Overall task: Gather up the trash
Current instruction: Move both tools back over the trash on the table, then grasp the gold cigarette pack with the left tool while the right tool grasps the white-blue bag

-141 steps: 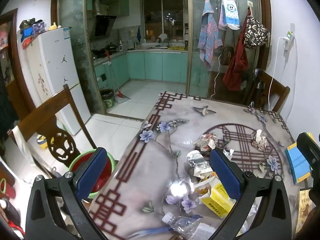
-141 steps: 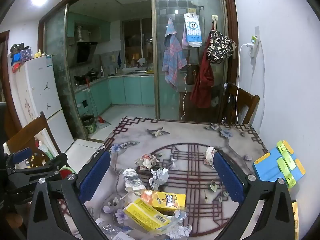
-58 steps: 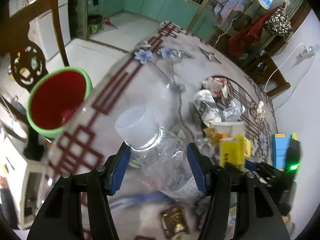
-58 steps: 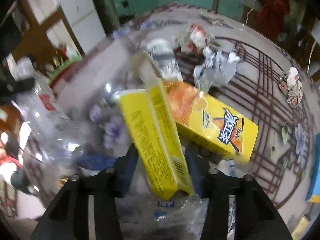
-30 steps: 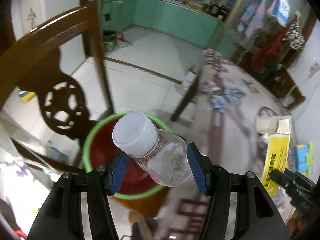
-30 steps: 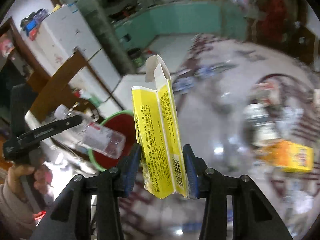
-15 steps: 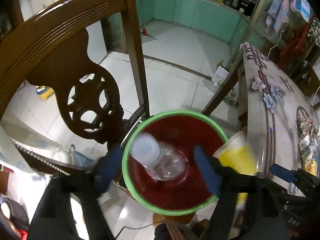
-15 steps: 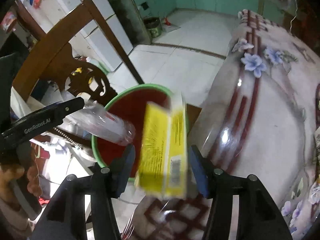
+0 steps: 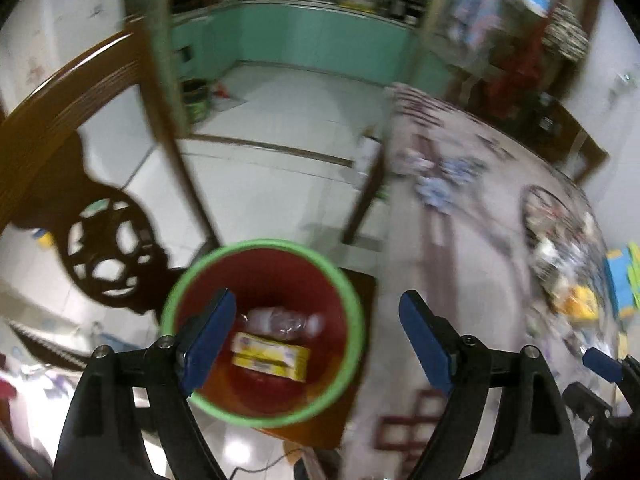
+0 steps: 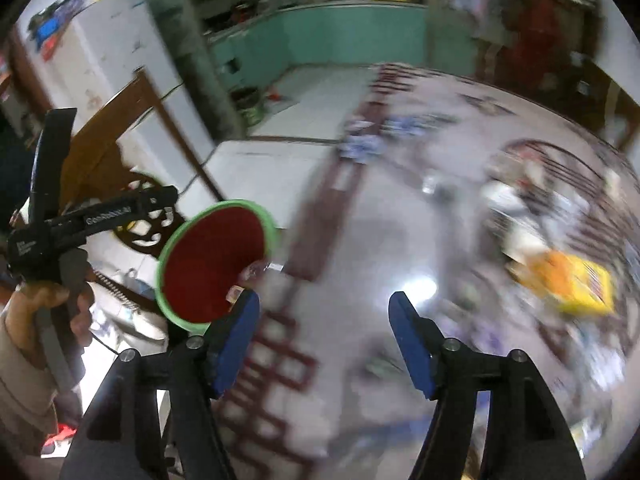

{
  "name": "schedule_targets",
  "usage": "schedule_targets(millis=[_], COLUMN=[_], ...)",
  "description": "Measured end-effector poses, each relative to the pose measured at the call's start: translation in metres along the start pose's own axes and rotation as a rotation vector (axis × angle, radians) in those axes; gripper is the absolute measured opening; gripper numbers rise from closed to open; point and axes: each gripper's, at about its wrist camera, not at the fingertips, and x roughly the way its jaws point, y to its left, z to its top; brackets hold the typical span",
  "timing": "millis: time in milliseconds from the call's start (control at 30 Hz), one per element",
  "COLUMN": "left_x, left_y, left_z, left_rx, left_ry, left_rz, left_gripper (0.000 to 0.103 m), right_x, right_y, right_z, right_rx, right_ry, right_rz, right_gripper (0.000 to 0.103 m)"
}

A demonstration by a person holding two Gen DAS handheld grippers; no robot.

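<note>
A red bin with a green rim stands on the floor beside the table; it also shows in the right wrist view. Inside it lie a clear plastic bottle and a yellow carton. My left gripper is open and empty above the bin. My right gripper is open and empty over the table's left part. An orange-yellow box and crumpled trash lie on the table to the right, blurred.
A dark wooden chair stands close to the bin on its left. The patterned table has its edge right next to the bin. A blue and green item lies at the table's far right. Tiled floor lies beyond.
Both grippers have opened. The bottle and the yellow carton have dropped into the red bin. Both views have swung back toward the table and are blurred.
</note>
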Motion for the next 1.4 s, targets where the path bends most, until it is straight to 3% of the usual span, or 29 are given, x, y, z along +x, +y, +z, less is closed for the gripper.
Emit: schedule_targets(millis=[200, 300, 400, 600, 700, 833, 933, 1067, 1133, 1167, 1200, 1233, 1267, 1400], left_x=[-0.016, -0.027, -0.035, -0.036, -0.036, -0.023, -0.015, -0.013, -0.014, -0.014, -0.013, -0.011, -0.009, 0.007], left_y=[-0.082, -0.119, -0.153, -0.21, -0.226, -0.241, -0.256, -0.267, -0.27, -0.271, -0.272, -0.273, -0.274, -0.28], left_z=[-0.029, -0.053, -0.078, -0.126, -0.139, -0.16, -0.172, -0.181, -0.184, -0.184, -0.186, -0.187, -0.188, -0.196], left_rx=[0.134, 0.164, 0.168, 0.183, 0.187, 0.105, 0.115, 0.126, 0.126, 0.125, 0.122, 0.119, 0.117, 0.105], left_ry=[0.038, 0.065, 0.102, 0.206, 0.235, 0.319, 0.348, 0.361, 0.361, 0.363, 0.368, 0.374, 0.378, 0.424], left_rz=[-0.118, -0.158, -0.199, -0.236, -0.244, -0.265, -0.237, -0.214, -0.202, -0.199, -0.197, -0.196, -0.195, -0.185], left_gripper=[0.089, 0.091, 0.1, 0.1, 0.1, 0.1, 0.1, 0.1, 0.1, 0.1, 0.1, 0.1, 0.1, 0.099], right_x=[-0.055, -0.076, -0.087, -0.079, -0.072, -0.053, -0.039, -0.025, -0.022, -0.021, -0.023, -0.025, -0.025, -0.038], right_y=[-0.1, -0.159, -0.215, -0.28, -0.286, -0.281, -0.282, -0.286, -0.289, -0.291, -0.293, -0.298, -0.303, -0.331], right_z=[-0.048, -0.072, -0.102, -0.147, -0.156, -0.158, -0.159, -0.161, -0.161, -0.161, -0.161, -0.161, -0.159, -0.159], right_rx=[0.098, 0.185, 0.292, 0.433, 0.357, 0.177, 0.024, -0.065, -0.063, -0.059, -0.06, -0.042, -0.024, 0.177], right_ry=[0.021, 0.039, 0.056, 0.118, 0.151, 0.213, 0.274, 0.293, 0.295, 0.287, 0.271, 0.255, 0.247, 0.196], right_rz=[-0.182, -0.24, -0.296, -0.219, -0.206, -0.17, -0.132, -0.15, -0.152, -0.169, -0.19, -0.207, -0.216, -0.088], right_gripper=[0.067, 0.071, 0.071, 0.071, 0.071, 0.071, 0.071, 0.071, 0.062, 0.044, 0.034, 0.011, 0.008, 0.007])
